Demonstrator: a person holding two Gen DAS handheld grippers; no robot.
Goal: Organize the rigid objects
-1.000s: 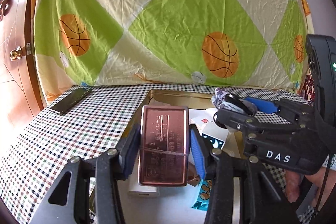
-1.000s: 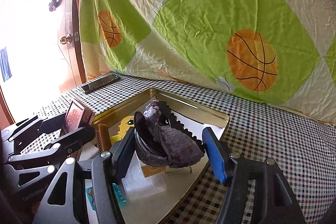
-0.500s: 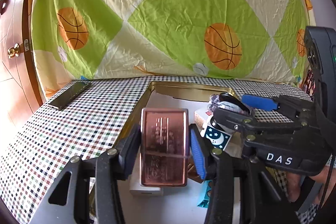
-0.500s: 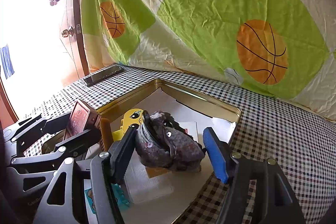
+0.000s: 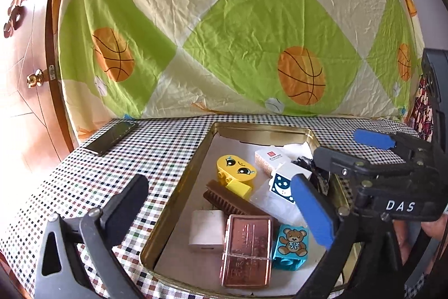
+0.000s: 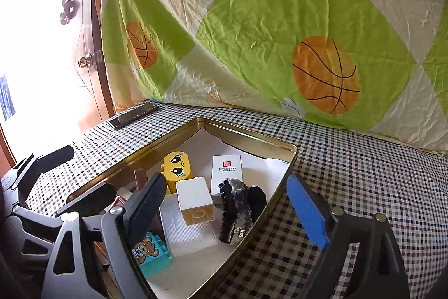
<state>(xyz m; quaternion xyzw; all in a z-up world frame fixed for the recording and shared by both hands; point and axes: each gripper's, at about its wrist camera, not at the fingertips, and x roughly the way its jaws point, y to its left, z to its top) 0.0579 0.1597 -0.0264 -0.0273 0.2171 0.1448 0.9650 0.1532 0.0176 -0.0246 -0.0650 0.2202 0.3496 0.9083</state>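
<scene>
A gold tin tray (image 5: pixel 179 187) sits on the checked tablecloth. The copper metal case (image 5: pixel 247 251) lies flat near its front edge, under my left gripper (image 5: pixel 221 195), whose jaws are opening with no pad touching the case. The sequinned hair claw (image 6: pixel 240 209) rests by the tray's right wall (image 6: pixel 277 187), below my right gripper (image 6: pixel 226 187), whose jaws are also opening and stand clear of the claw. In the left wrist view the right gripper (image 5: pixel 352 150) hangs over the tray's right side.
Also in the tray are a yellow face brick (image 5: pixel 235 168), a moon-print white brick (image 5: pixel 282 182), a teddy brick (image 5: pixel 291 245), a brown brush (image 5: pixel 229 198), a white cube (image 5: pixel 207 229) and a white box (image 6: pixel 226 170). A phone (image 5: pixel 112 138) lies at the far left. A basketball-print sheet hangs behind.
Both grippers have let go. The copper case dropped from the left jaws into the tray, and the hair claw fell from the right jaws. Both pairs of jaws now stand wide apart.
</scene>
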